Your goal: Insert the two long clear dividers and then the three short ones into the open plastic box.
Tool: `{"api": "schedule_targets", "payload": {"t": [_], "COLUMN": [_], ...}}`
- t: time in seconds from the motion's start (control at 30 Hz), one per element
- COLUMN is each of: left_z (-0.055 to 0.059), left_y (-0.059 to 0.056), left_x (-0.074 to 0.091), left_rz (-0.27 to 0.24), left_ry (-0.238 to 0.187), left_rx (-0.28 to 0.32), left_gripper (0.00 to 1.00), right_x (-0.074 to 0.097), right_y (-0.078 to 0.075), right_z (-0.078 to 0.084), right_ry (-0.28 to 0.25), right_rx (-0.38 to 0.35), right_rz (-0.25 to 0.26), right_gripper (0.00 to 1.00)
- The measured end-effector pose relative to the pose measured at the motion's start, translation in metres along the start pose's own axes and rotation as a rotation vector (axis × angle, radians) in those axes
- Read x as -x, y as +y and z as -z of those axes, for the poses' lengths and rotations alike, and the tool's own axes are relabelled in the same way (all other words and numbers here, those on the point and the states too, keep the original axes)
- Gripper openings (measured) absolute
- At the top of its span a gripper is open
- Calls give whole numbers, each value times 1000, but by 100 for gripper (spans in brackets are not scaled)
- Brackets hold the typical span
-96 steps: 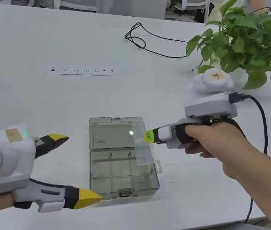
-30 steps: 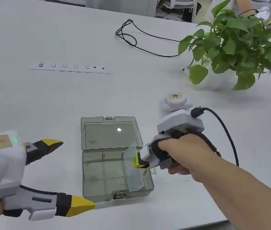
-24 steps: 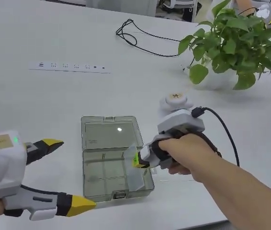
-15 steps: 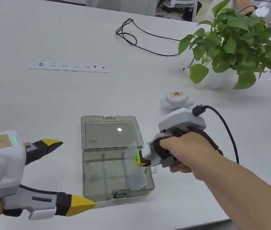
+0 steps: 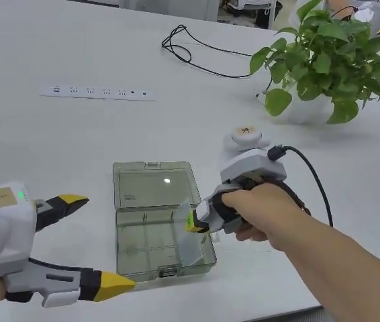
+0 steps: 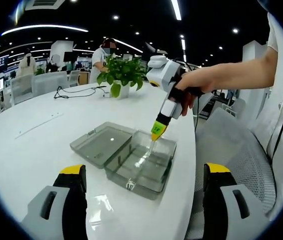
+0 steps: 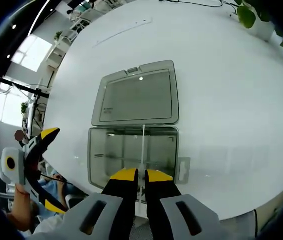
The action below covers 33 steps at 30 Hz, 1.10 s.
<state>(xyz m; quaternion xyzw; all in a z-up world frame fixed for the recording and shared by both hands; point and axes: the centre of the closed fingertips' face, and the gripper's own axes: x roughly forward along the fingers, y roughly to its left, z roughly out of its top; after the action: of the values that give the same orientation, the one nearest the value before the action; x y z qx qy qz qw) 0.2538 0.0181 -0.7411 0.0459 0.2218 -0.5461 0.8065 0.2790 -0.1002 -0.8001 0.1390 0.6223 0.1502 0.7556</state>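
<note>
Head view: the open plastic box (image 5: 150, 270) sits by the near edge of the worktop (image 5: 56, 141), with its lid (image 5: 153, 186) laid back towards the far side. My right gripper (image 5: 193, 224) is clenched on a clear divider (image 5: 191, 247), which hangs from the tips into the right part of the base. My left gripper (image 5: 100, 243) waits over the near edge, left of the box. Its jaws are spread wide with nothing in them, so the right is plainly the nearer.

Left gripper view: the divider drops from the yellow tips with its lower edge inside the base. Whether it is seated I cannot tell.

Right gripper view: the divider shows edge-on, its long axis running straight ahead from the jaws to the hinge wall. I judge the push should go straight down.

Against three seconds ago, the right gripper has come down from beside the lid's right edge to the base. The left has hardly shifted.
</note>
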Motion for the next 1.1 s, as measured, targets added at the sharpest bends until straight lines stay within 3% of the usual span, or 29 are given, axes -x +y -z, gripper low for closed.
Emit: {"api": "schedule_targets", "payload": {"t": [0.37, 0.83, 1.1], "left_z": [2, 4, 7], "left_y": [-1, -1, 1], "left_x": [0, 0, 1], "left_rz": [2, 2, -3], "left_ry": [4, 9, 17], "left_rx": [-3, 0, -1], "left_gripper": [99, 99, 100], "right_x": [0, -2, -10], "right_y": [1, 8, 11], "right_z": [2, 1, 1], "right_ry": [-5, -18, -26], "right_rx": [26, 161, 188], "right_rz": [13, 87, 53], "right_gripper": [6, 7, 8]}}
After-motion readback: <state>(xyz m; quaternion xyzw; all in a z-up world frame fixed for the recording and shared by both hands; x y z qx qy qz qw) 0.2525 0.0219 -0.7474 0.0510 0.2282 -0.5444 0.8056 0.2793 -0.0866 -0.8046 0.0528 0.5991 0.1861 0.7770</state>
